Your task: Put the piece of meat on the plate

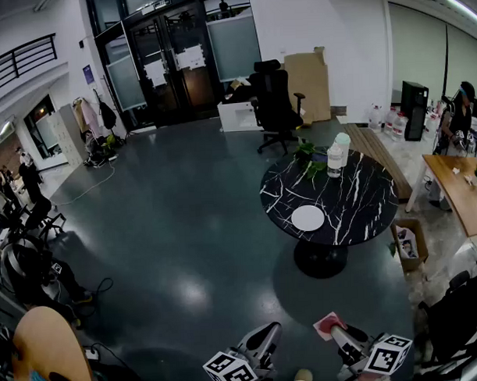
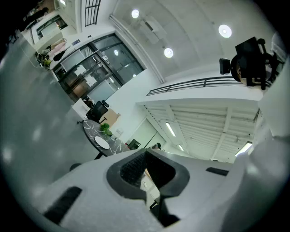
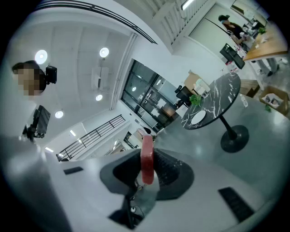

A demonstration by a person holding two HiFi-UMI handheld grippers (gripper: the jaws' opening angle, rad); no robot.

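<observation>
A flat red piece of meat (image 3: pixel 147 158) stands on edge between the dark pads of my right gripper (image 3: pixel 146 168), which is shut on it. In the head view the meat (image 1: pixel 329 324) shows pink at the tip of the right gripper (image 1: pixel 338 329), low over the grey floor. The white plate (image 1: pixel 307 218) lies bare on the near side of a round black marble table (image 1: pixel 356 201), well ahead of both grippers. My left gripper (image 1: pixel 268 331) hangs beside the right one, its jaws together with nothing between them. The right gripper view shows the plate (image 3: pixel 198 118) far off.
Two bottles (image 1: pixel 336 157) and a green plant (image 1: pixel 308 151) stand at the table's far side. A cardboard box (image 1: pixel 407 242) sits on the floor to its right. A black office chair (image 1: pixel 276 102) is behind it, a wooden table (image 1: pixel 461 192) at the right edge.
</observation>
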